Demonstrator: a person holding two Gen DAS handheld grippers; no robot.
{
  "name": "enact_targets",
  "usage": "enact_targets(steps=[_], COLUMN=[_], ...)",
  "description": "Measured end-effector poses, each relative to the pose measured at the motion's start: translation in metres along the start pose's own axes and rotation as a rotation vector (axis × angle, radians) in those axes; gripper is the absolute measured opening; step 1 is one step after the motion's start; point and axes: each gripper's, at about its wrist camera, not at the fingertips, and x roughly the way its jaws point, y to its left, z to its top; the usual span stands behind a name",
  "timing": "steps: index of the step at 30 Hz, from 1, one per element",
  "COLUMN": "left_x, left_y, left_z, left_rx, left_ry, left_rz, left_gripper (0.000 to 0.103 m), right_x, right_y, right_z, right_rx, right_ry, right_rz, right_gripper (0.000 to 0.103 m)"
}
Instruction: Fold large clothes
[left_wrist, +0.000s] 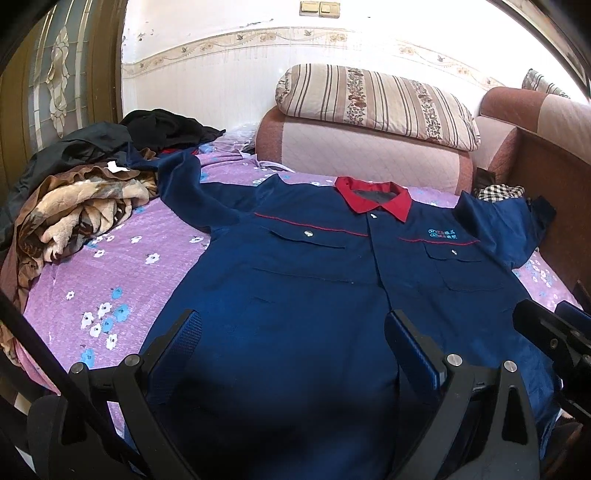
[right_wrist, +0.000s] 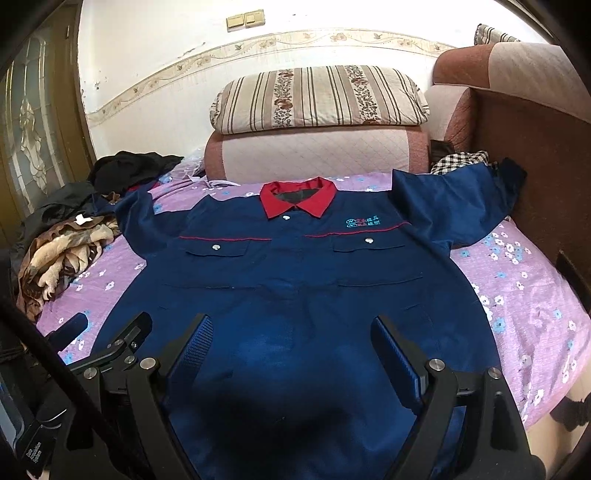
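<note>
The blue jacket (left_wrist: 314, 280) lies flat beyond both the left gripper (left_wrist: 293, 332) and right gripper (right_wrist: 291, 338), each spread wide, holding nothing.

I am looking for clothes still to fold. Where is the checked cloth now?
In both views the checked cloth lies at the far right of the bed, behind the blue jacket's sleeve, between the pink sofa arm and the brown wooden panel.

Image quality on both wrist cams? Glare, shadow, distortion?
Left wrist: wall blown out top right, strong fisheye bend, dark shadow on the jacket hem between the left gripper fingers. Right wrist: wall glare milder, same barrel warp, shadow patch under the right gripper; jacket detail sharp.
</note>
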Motion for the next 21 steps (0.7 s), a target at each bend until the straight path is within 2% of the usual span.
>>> enact_targets(steps=[21], left_x=[-0.011], left_y=[0.003], left_z=[0.003], left_rx=[-0.007], left_ry=[-0.012], left_rz=[0.008], left_gripper=[0.099], right_x=[-0.015], right_y=[-0.005], right_z=[0.007], right_rx=[0.030], right_ry=[-0.017], right_rz=[0.024], right_gripper=[0.091])
